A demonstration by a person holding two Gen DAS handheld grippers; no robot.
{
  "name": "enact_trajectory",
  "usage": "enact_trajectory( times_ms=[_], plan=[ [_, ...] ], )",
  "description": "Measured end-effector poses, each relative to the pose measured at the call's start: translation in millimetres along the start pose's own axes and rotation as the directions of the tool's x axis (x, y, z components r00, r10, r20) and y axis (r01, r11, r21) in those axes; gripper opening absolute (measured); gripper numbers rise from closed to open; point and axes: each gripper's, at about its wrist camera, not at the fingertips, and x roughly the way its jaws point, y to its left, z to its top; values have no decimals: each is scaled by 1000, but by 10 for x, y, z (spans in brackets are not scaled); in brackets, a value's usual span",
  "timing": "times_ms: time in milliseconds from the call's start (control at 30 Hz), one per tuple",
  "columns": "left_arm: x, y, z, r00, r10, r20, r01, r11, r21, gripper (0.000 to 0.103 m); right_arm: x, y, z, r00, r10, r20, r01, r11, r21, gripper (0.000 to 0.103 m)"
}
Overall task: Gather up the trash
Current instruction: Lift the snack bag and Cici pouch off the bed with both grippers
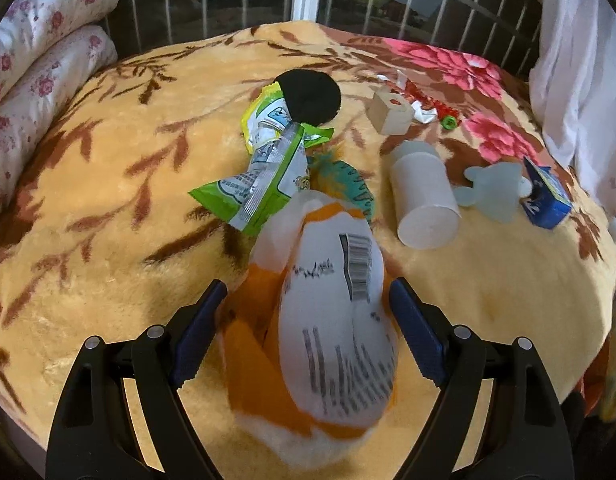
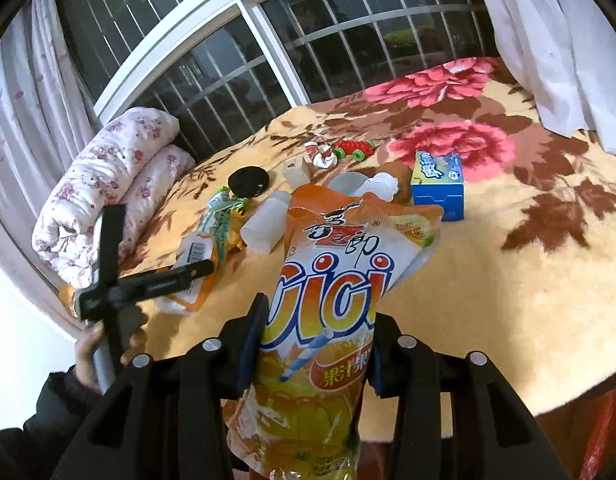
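Observation:
An orange and white drink pouch [image 1: 336,320] with a barcode lies on the yellow floral blanket [image 1: 108,240]. My left gripper [image 1: 308,284] is open and straddles it, one blue pad on each side, the left pad [image 1: 200,332] clear of the pouch. That pouch [image 2: 192,256] and the left gripper [image 2: 184,274] also show at the left of the right wrist view. My right gripper [image 2: 320,312] is shut on a second orange juice pouch [image 2: 332,272], held upright above the bed. A green snack wrapper [image 1: 264,184] and a red and white wrapper [image 1: 420,104] lie further back.
On the blanket lie a tipped white cup [image 1: 424,200], a blue carton [image 1: 546,196], a wooden block [image 1: 390,110], a black round pad [image 1: 312,96] and a teal item [image 1: 352,184]. A rolled floral quilt [image 1: 40,52] lies left, a barred window behind, a white curtain [image 1: 580,60] right.

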Motion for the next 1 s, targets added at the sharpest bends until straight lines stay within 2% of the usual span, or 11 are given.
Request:
enact_trajectory(
  times_ms=[67, 133, 167, 233, 300, 400, 467, 533, 733, 900, 1000],
  plan=[
    [64, 3, -3, 1000, 10, 2, -10, 1000, -17, 80, -15, -3, -61, 1000, -5, -3, 5, 1000, -2, 43],
    [98, 5, -31, 1000, 5, 5, -5, 1000, -29, 68, 1, -4, -96, 1000, 0, -11, 0, 1000, 5, 43],
    [91, 2, -47, 1000, 4, 16, -3, 999, -34, 65, 12, -3, -118, 1000, 2, -15, -2, 1000, 10, 43],
    [78, -4, -78, 999, 16, 27, -15, 999, -35, 50, 39, 13, -165, 1000, 5, -27, -5, 1000, 11, 43],
    [64, -1, -110, 999, 30, 35, -29, 999, -44, 44, 44, 47, -198, 1000, 5, -30, -5, 1000, 5, 43],
    [-66, 28, -163, 998, -3, 65, 8, 998, -70, 32, 24, 143, -256, 1000, 1, -28, -2, 1000, -31, 43],
    [-203, 10, -196, 995, -5, 96, 11, 998, -69, 31, 19, 194, -287, 1000, 1, -26, -2, 999, -52, 43],
    [-360, -54, -232, 990, 28, 141, -23, 999, -40, 30, 36, 239, -313, 999, 8, -33, -10, 998, -63, 43],
    [-826, -320, -311, 954, 104, 281, -124, 991, 56, 30, 34, 302, -352, 999, 31, -33, -32, 998, -60, 43],
    [-1140, -504, -427, 936, 80, 343, -122, 987, 100, 30, -101, 391, -370, 999, 37, -6, -37, 994, -98, 43],
    [-1250, -631, -531, 933, 59, 355, -114, 984, 137, 30, -215, 441, -415, 999, 47, 7, -46, 990, -130, 43]
  ],
)
